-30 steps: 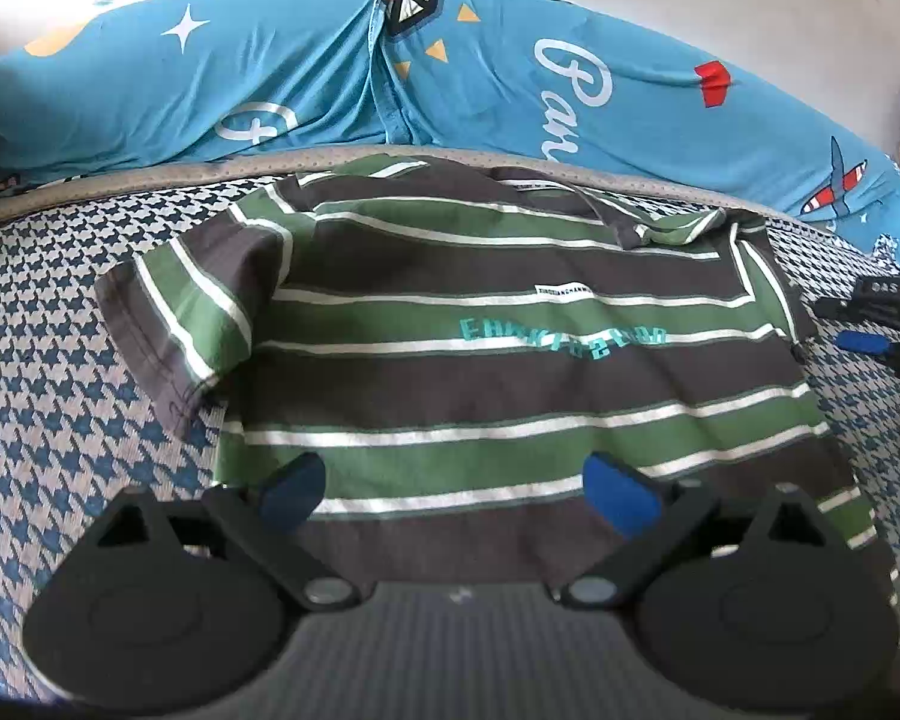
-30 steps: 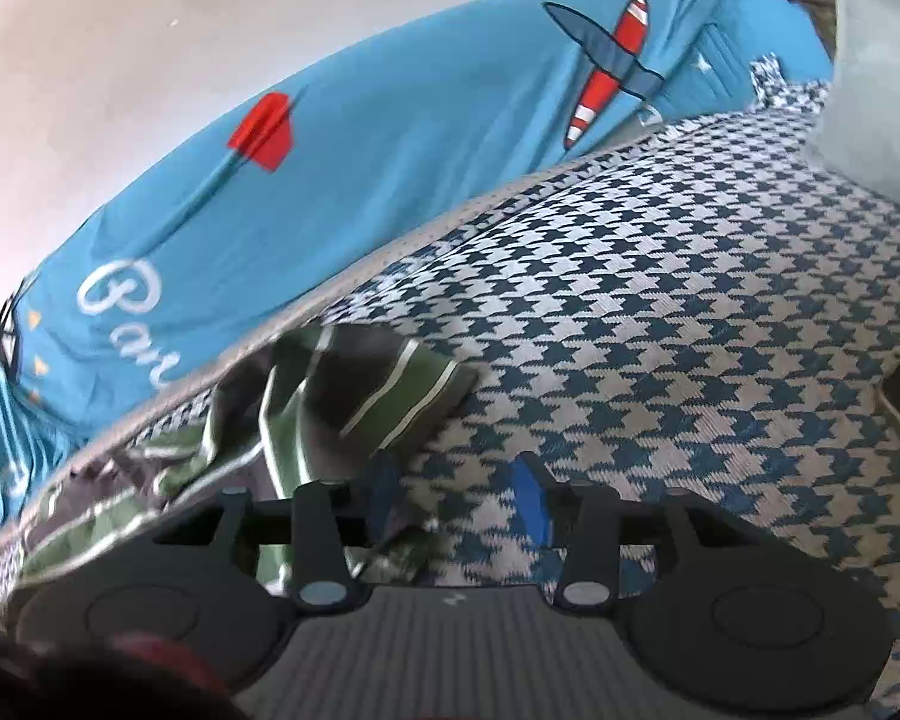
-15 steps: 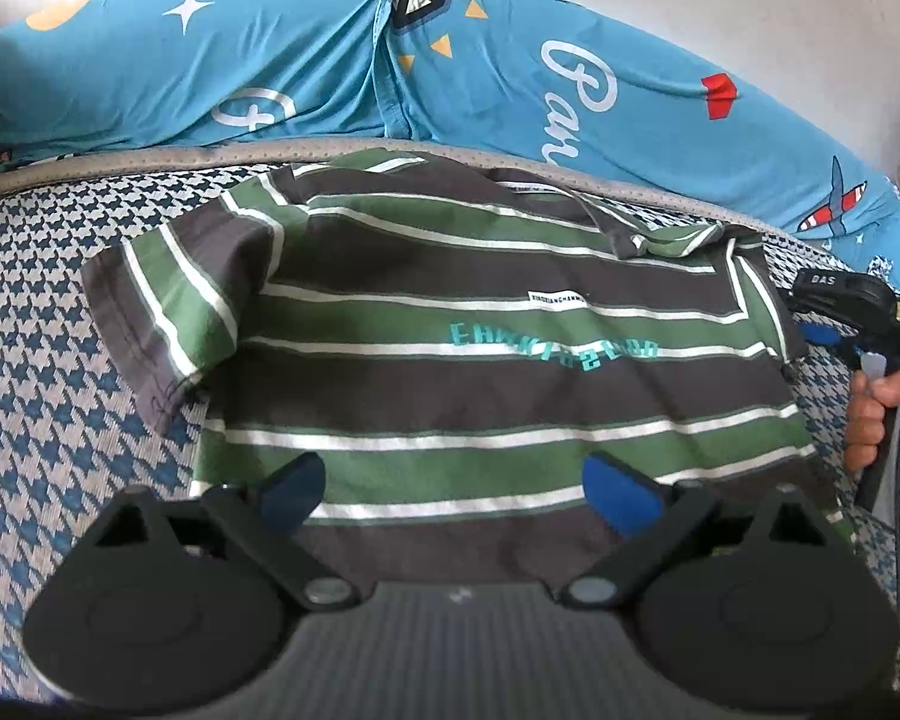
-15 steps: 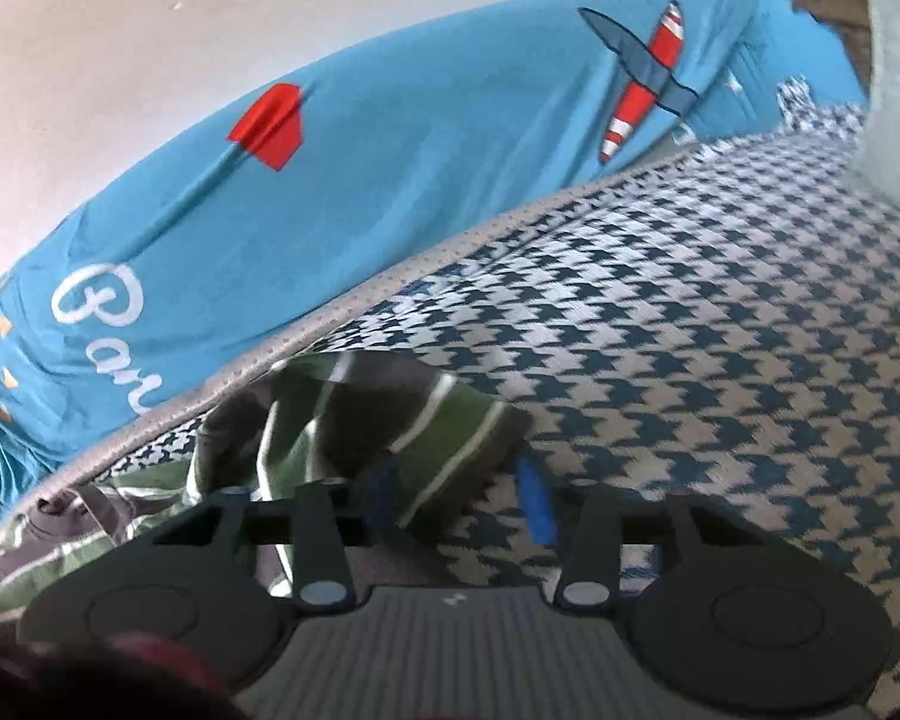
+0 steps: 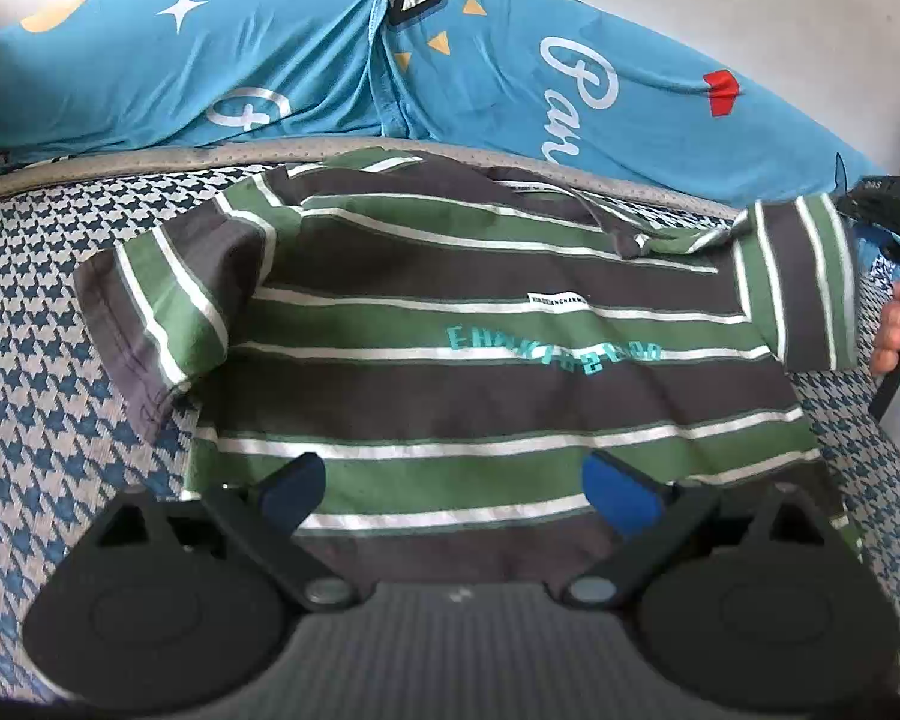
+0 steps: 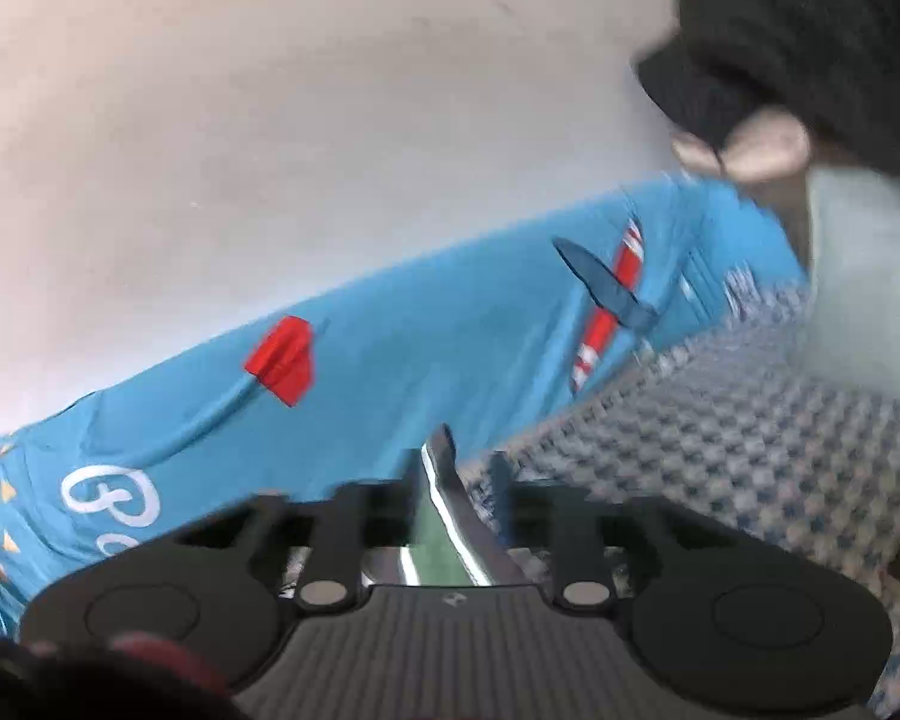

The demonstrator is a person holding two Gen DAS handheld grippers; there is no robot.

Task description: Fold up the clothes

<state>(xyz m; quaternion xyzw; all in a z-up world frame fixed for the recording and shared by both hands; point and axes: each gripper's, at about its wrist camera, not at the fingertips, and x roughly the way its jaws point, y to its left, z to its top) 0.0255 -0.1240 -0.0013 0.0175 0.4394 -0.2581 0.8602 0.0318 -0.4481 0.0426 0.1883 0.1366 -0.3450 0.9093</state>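
Since a second ago, the right hand-held gripper (image 6: 456, 480) has closed on the right sleeve (image 5: 801, 282) and lifted it, so the sleeve now stands up, turned in over the shirt's shoulder, where before it lay crumpled on the bed.

Nearest the left wrist camera, the left hand-held gripper (image 5: 450, 489) hovers with its blue pads spread wide over the hem of the striped T-shirt (image 5: 450, 324), gripping nothing. The shirt lies flat, front up, on the houndstooth bed cover (image 5: 42, 312), its left sleeve (image 5: 156, 312) spread out to the side. At the right edge a person's fingers (image 5: 897, 330) hold the other tool's handle. In the blurred right wrist view, the pads pinch a fold of green-striped cloth. Beyond the shirt a blue printed quilt (image 5: 330, 54) lies along the white wall (image 6: 270, 120).
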